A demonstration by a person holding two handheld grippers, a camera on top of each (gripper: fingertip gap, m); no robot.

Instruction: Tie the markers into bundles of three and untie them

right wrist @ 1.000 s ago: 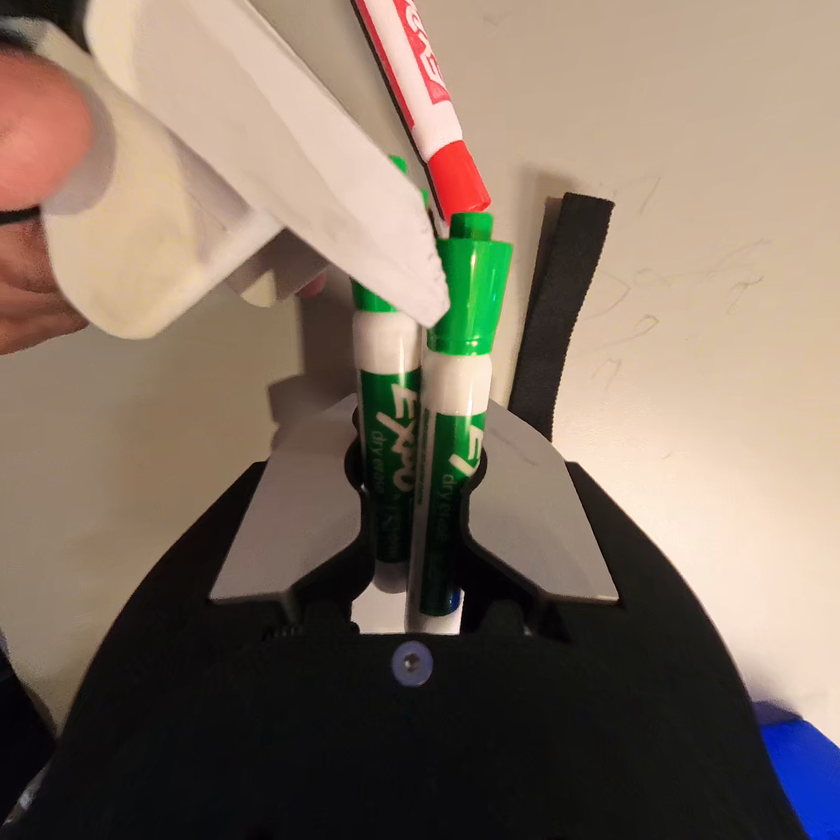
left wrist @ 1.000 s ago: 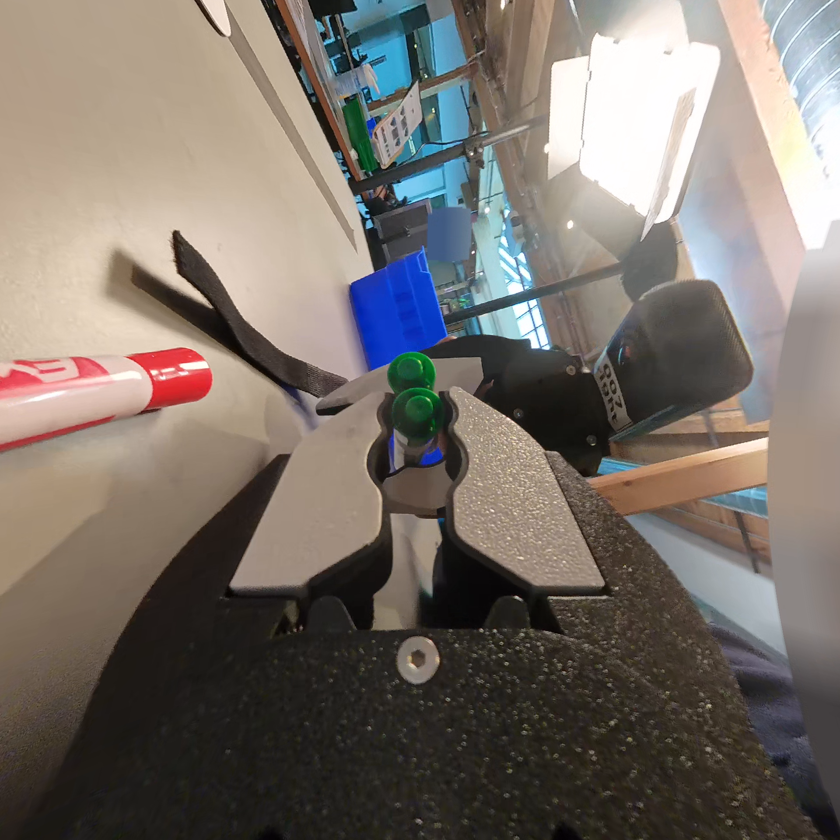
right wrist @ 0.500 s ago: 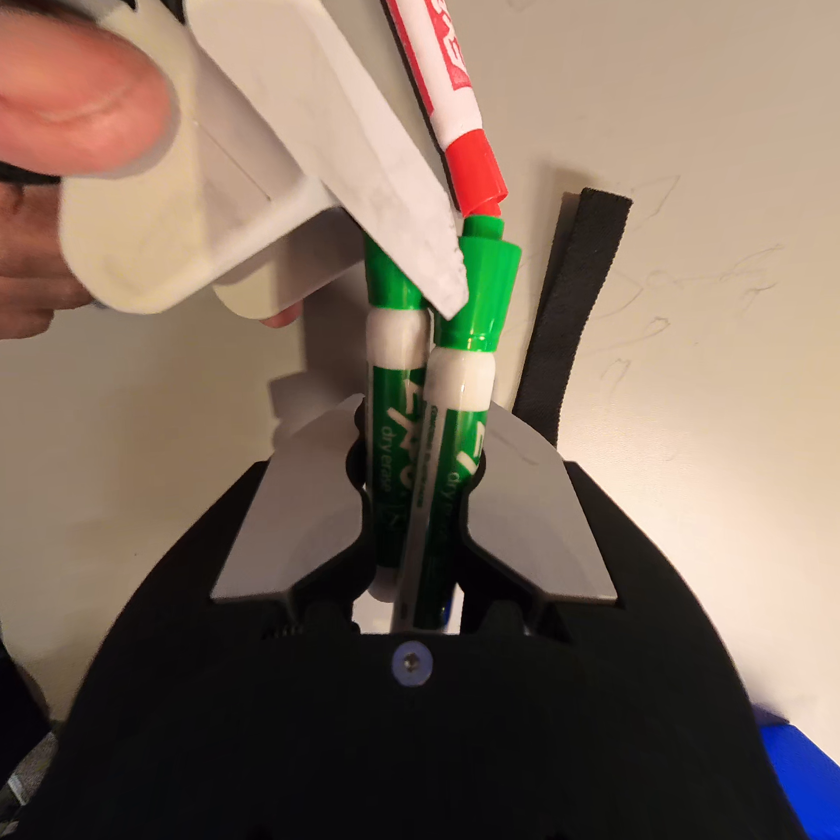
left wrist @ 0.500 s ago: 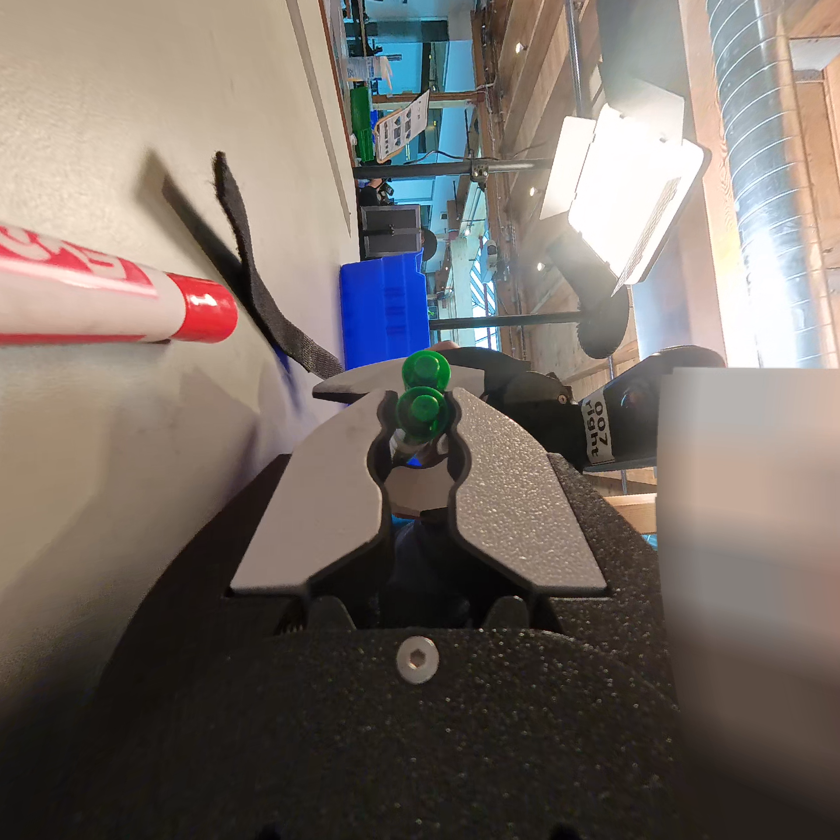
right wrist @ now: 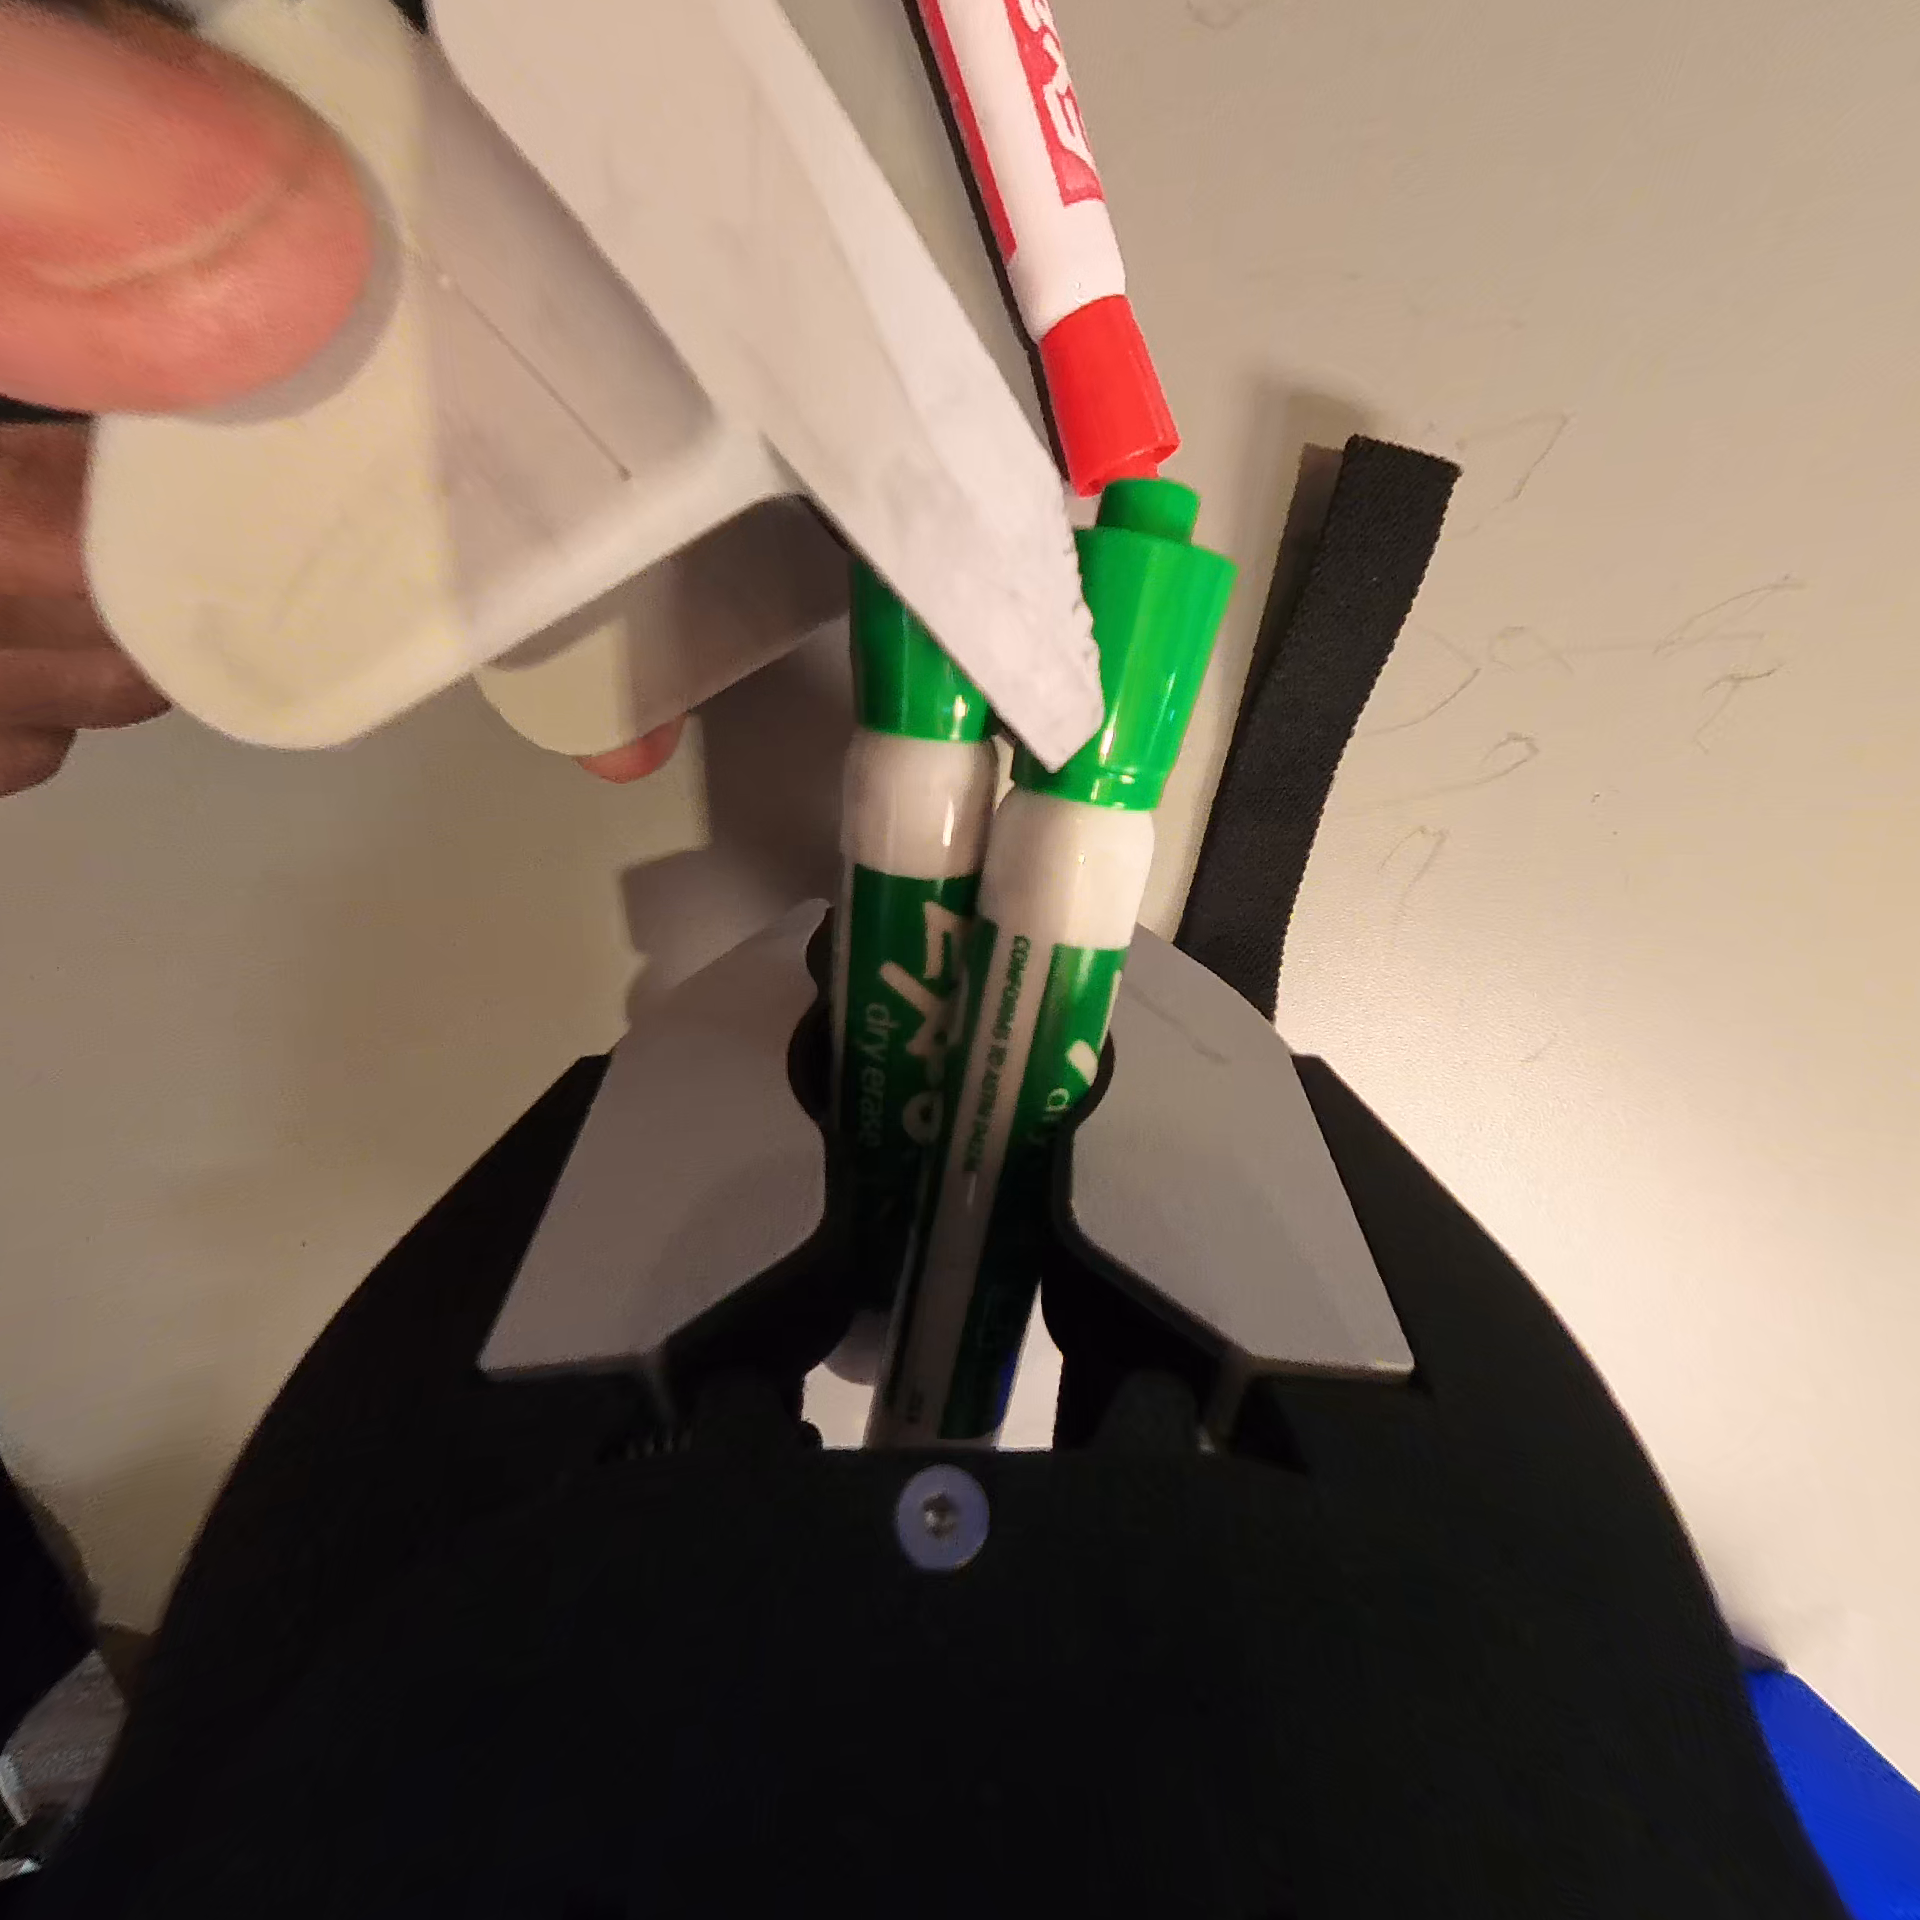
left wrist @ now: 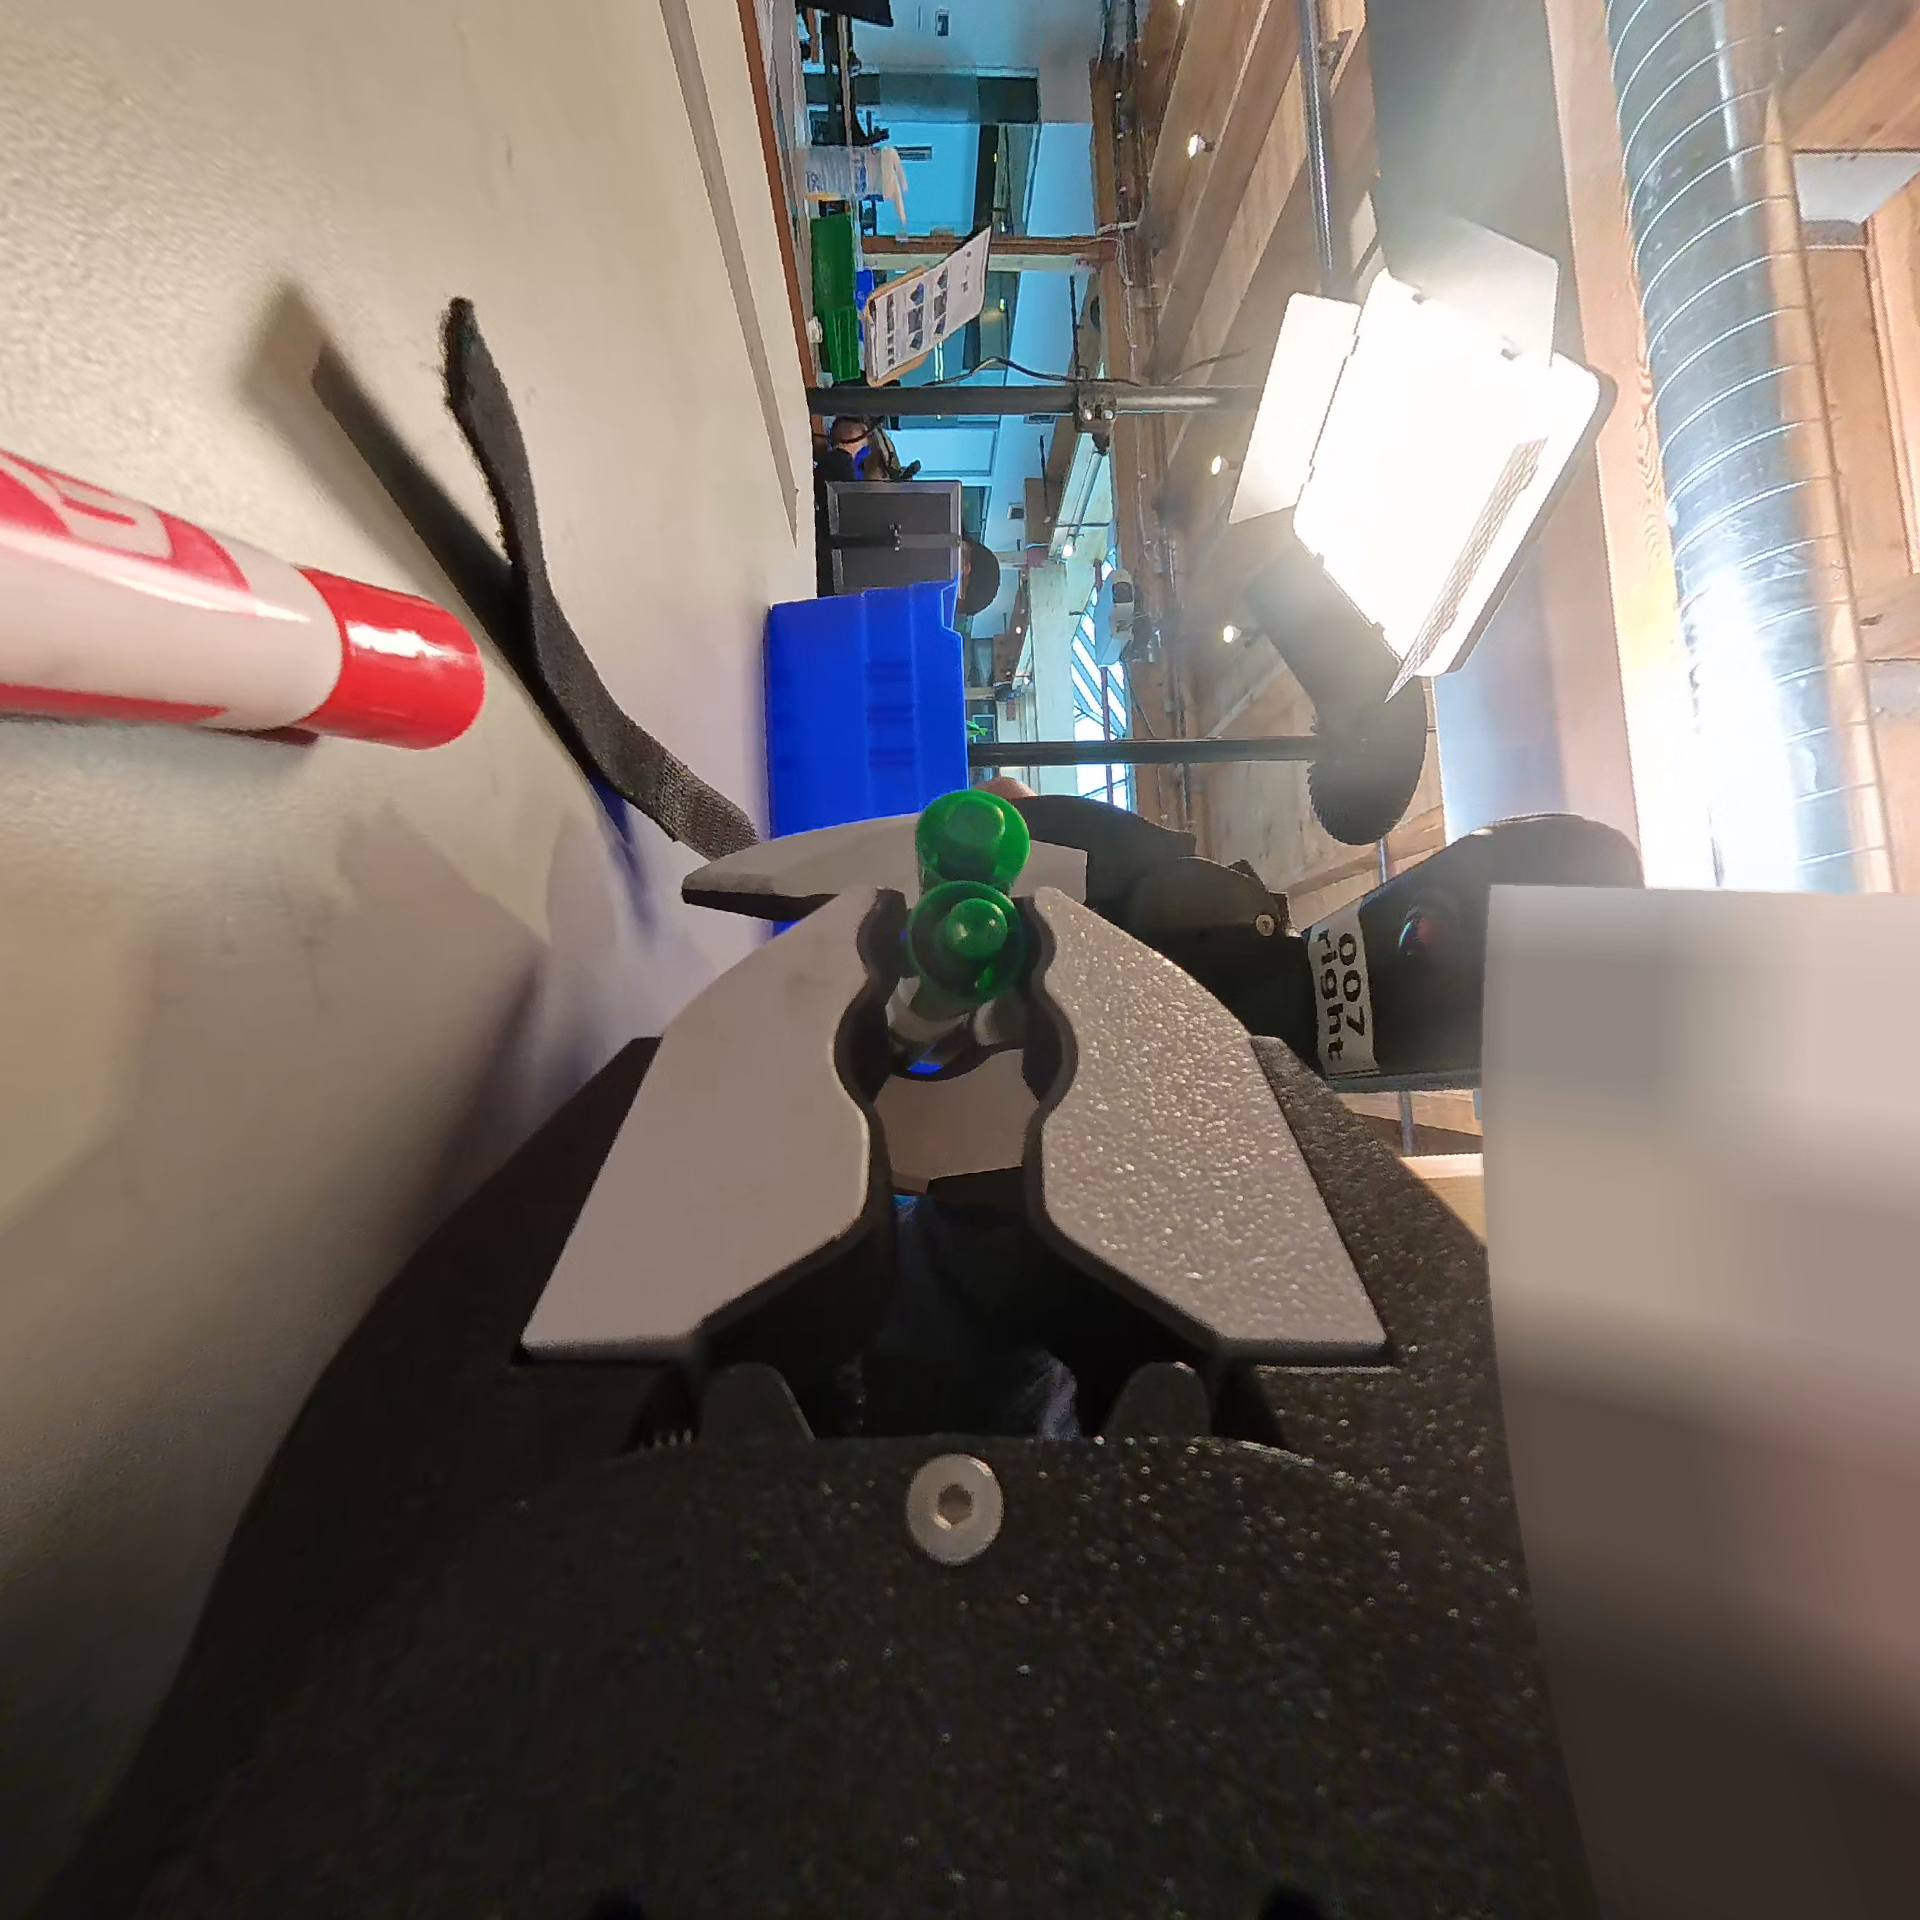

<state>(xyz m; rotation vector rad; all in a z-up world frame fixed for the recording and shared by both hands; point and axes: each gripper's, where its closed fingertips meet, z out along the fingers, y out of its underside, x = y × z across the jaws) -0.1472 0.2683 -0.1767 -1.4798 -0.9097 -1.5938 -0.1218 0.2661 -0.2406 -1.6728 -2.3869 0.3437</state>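
A: Green plastic, two green markers side by side. You're pinching them at mid-barrel with the right gripper, its fingers pressed in on both barrels, caps pointing away from you over the table.

B: And the left gripper?

A: It's coming at the cap ends head-on. Its fingertips are nearly together around the nearer green cap, the second cap sitting just above them. Pinching or only framing it, I can't tell.

B: How are they handling?

A: Light, stiff, glossy. My read: smooth barrels are going to roll against each other and slide lengthwise, so you're better off gripping the labelled mid-barrel than the tapered caps. Caps could pop off under a side load.

B: Third marker?

A: The red marker is lying on the table, its red end almost touching the green caps. The black strap is lying loose just beside the pair, soft and floppy, so you'll want to take it by its free end. Nothing is tied yet.

B: Writing?

A: Printed labels on all the marker barrels, a sticker on the right gripper's body. Not repeating any of it. The blue bin is sitting farther back.
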